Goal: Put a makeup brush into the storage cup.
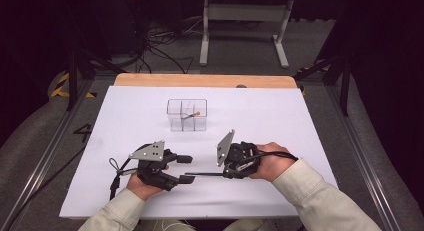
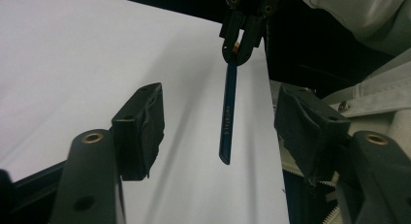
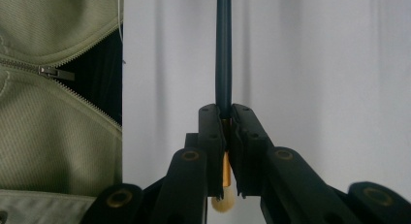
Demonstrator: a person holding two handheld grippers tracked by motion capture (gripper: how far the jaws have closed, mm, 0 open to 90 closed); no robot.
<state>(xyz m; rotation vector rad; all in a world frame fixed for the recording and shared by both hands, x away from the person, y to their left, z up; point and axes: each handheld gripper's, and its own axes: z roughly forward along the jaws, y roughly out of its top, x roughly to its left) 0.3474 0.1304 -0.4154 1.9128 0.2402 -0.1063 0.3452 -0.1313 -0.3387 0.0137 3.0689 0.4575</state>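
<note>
White paper covers the wooden table (image 1: 150, 80), and the floor behind it is grey, with black cables and a pale metal stand. On the white sheet (image 1: 260, 111), far from the person, stands a clear plastic box with small compartments (image 1: 187, 114), and a thin stick with an orange tip lies in it. Near the person's edge, the right gripper (image 1: 223, 174) is closed tight on a dark blue pencil with a gold band and a pale rubber end (image 2: 228, 118). It pinches the pencil at the gold band, and the rubber end pokes out behind the jaws in the right gripper view. The pencil sticks out level above the sheet, toward the left gripper (image 1: 184, 169). The left gripper has its jaws about half open, one on each side of the pencil's free end. In the left gripper view the pencil's end hangs in the gap, and the black pads (image 2: 140, 129) do not touch it. The person wears pale green sleeves (image 1: 320, 196).
</note>
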